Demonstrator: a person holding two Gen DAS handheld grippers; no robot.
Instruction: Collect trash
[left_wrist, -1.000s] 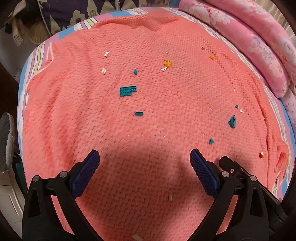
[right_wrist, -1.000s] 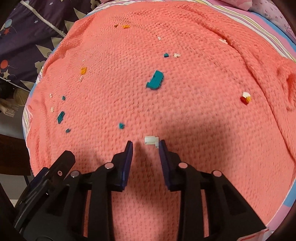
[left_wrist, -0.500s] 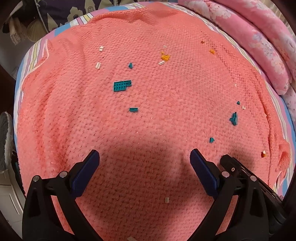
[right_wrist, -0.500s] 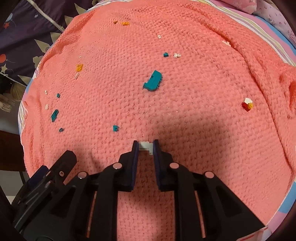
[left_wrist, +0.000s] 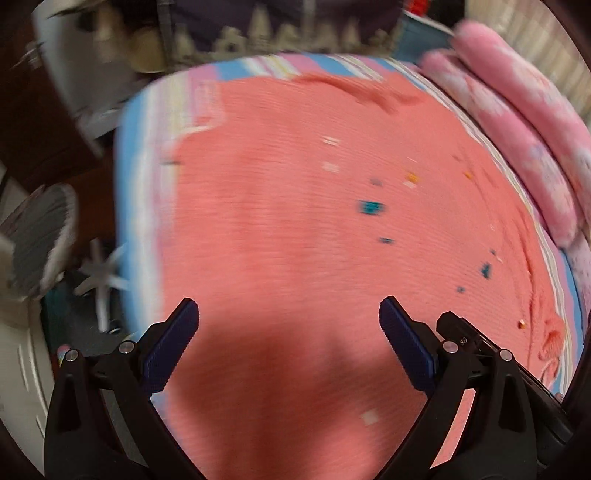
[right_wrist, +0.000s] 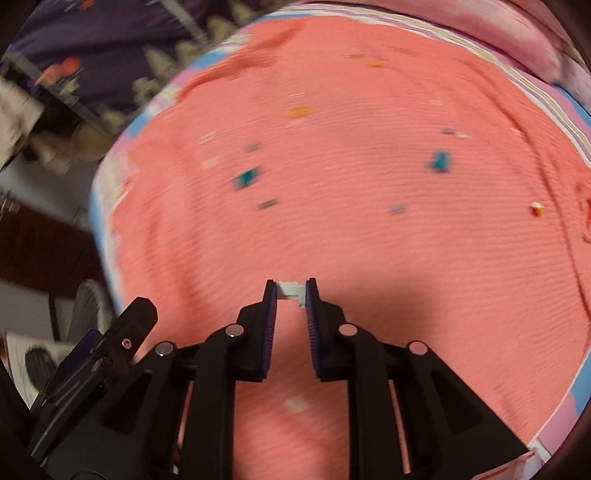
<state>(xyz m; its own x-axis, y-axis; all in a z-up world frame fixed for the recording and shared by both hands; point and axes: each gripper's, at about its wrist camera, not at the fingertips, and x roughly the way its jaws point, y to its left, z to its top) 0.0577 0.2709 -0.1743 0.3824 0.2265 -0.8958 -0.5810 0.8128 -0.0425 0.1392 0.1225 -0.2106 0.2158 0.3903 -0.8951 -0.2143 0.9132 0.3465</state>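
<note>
My right gripper is shut on a small white plastic piece, held at the fingertips above the salmon knitted blanket. Several small scraps lie scattered on the blanket: teal pieces, an orange bit and a red and white bit. In the left wrist view my left gripper stands open over the blanket with nothing between its fingers. A teal piece and an orange bit lie far ahead of it. Both views are blurred by motion.
The blanket covers a bed with a striped sheet. Pink floral bedding is rolled along the right side. A dark patterned cushion lies at the far end. Left of the bed, a grey shoe sits on the floor.
The right gripper closed on the white piece and lifted it off the blanket. Both grippers swung left, bringing the bed's left edge and the floor into view.
</note>
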